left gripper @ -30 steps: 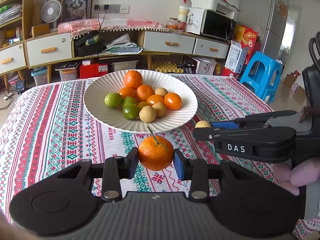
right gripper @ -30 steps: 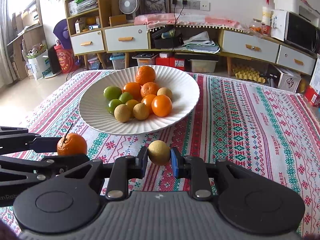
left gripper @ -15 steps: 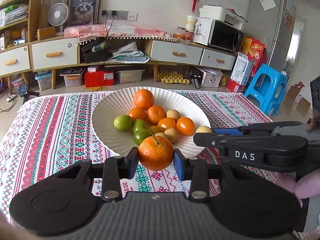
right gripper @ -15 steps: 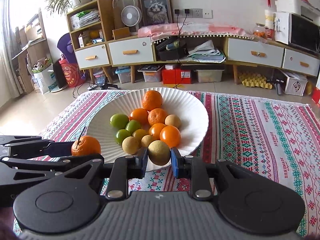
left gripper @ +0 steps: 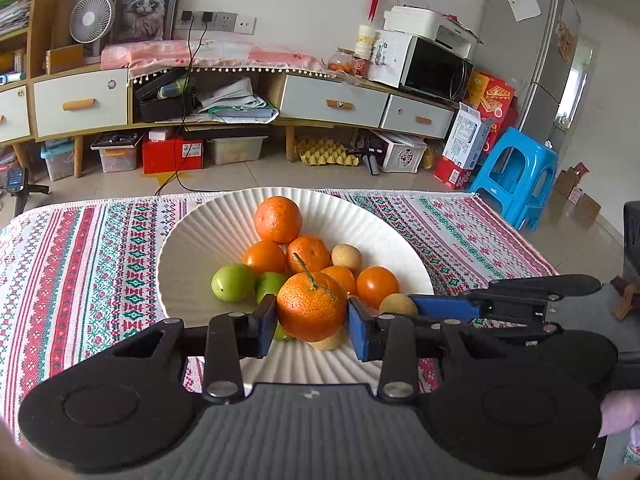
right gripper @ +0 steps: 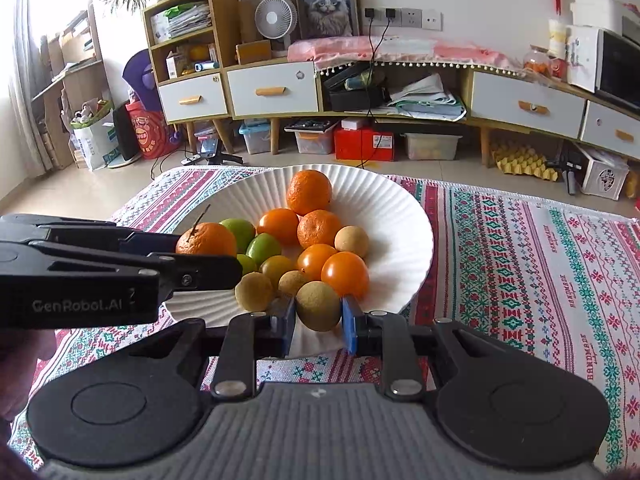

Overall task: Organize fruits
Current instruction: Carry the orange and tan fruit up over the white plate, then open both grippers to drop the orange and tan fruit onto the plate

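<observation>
A white ribbed plate [left gripper: 192, 248] [right gripper: 404, 216] on the patterned tablecloth holds several oranges, green limes and small tan fruits. My left gripper [left gripper: 312, 326] is shut on a stemmed orange mandarin [left gripper: 311, 306], held over the plate's near rim. In the right wrist view that mandarin [right gripper: 206, 240] shows at the left, above the limes. My right gripper [right gripper: 319, 320] is shut on a small tan-yellow round fruit [right gripper: 318, 306], held over the plate's near edge beside an orange [right gripper: 345, 274]. That small fruit [left gripper: 398, 305] also shows at the right of the left wrist view.
The tablecloth [right gripper: 520, 264] stretches wide to the right of the plate. Beyond the table's far edge is floor, a low cabinet with drawers [left gripper: 332, 104], a blue stool [left gripper: 516, 180] and storage boxes. A hand [left gripper: 620, 416] holds the right gripper's body.
Both grippers have moved forward with their fruits, from above the cloth in front of the plate to over its near rim. The left moved more.
</observation>
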`<state>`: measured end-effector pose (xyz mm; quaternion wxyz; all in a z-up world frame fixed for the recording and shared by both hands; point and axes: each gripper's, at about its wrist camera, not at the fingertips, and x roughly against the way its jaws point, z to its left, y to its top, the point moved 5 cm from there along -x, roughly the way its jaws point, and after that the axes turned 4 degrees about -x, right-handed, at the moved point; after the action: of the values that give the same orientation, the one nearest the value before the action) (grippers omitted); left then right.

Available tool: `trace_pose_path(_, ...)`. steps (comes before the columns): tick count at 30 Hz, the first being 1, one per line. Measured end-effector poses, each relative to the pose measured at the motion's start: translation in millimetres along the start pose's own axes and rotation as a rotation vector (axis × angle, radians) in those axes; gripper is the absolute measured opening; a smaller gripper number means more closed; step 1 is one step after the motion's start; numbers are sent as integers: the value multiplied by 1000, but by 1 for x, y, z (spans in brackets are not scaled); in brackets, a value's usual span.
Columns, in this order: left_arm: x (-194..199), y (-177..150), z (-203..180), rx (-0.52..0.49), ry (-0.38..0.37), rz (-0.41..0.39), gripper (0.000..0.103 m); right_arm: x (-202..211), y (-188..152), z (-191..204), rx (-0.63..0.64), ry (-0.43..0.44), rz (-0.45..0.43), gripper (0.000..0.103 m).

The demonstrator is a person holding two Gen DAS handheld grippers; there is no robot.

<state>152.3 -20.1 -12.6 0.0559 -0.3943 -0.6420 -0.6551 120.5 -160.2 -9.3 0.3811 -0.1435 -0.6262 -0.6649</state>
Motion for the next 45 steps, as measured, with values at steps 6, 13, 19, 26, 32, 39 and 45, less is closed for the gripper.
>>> trace_pose_path(6,-15,9,-1,20,-1,6,40,4,1,-1,10,2,-16,27)
trace_pose_path(13,-30,13,-4,11,41,25,40,7,6,-7,-9,-1,-33,40)
trace_pose_path(19,-34,15,-3,-7,67,26,40,7,6,-10,-16,-6,-40,47)
trace_pose_path(26,-37,17,-4,-1,72,21,44,5,5,-9,-10,-6,-31,54)
trace_pose_path(32,-29,21,-3,-1,94,-1,65,5,5,-10,-12,-5,-29,59)
trace_pose_path(39,-13,24,-4,-9,110,-23,79,8,6,-12,-23,-6,-33,62)
trace_pose_path(45,-4,18,-1,-12,130,-17,84,12,5,-11,-23,-10,-35,65)
